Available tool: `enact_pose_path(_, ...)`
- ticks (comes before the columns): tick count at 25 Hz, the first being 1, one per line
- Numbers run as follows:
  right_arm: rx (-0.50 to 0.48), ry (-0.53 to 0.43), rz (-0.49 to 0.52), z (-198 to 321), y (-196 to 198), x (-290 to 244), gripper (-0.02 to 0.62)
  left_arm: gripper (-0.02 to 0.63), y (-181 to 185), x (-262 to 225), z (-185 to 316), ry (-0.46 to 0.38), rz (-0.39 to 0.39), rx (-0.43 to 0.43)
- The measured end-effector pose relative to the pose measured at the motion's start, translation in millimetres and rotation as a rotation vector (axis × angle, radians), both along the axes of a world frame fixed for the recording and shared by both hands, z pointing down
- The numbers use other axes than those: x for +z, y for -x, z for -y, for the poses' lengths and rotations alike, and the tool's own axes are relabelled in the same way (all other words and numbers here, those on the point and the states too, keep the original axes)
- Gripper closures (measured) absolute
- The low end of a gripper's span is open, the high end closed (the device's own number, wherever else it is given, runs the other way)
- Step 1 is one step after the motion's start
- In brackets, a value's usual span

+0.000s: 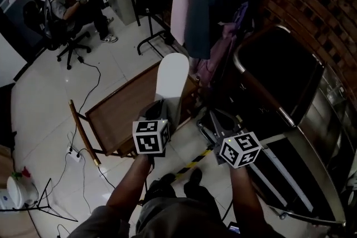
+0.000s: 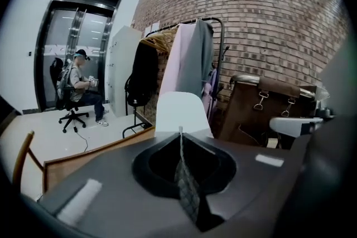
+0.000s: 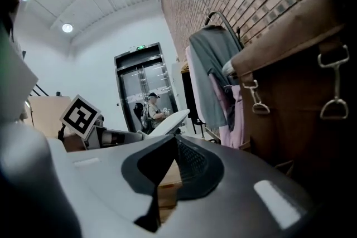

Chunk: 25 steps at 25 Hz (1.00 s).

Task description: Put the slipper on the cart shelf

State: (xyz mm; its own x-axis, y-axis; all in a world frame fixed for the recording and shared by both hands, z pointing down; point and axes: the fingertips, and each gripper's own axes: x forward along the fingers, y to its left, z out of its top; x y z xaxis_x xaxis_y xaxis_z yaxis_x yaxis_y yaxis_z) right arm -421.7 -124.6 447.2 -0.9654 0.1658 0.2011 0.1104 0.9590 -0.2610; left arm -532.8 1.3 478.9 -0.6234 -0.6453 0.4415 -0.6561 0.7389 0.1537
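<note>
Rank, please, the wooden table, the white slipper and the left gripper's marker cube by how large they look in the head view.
1. wooden table, by far the largest.
2. white slipper.
3. marker cube, close behind the slipper; it sits nearer the camera, so this pair is unsure.

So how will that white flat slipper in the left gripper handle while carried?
The white flat slipper is probably fairly stiff: pinched at one end by the left gripper, it sticks straight out without drooping. Likely light, since that end grip alone carries it. It might pivot if swung.
</note>
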Motion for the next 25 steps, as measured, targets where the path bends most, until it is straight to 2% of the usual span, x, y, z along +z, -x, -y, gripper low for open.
enact_pose_path(13, 0.360, -0.050, 0.010, -7, -77, -23, 0.595, 0.592, -56, -10, 34, -0.018, -0.012, 0.377)
enact_pose_path(25, 0.710, -0.092, 0.009, -19, -192, -35, 0.595, 0.592, -156, -18, 62, -0.044, -0.015, 0.738)
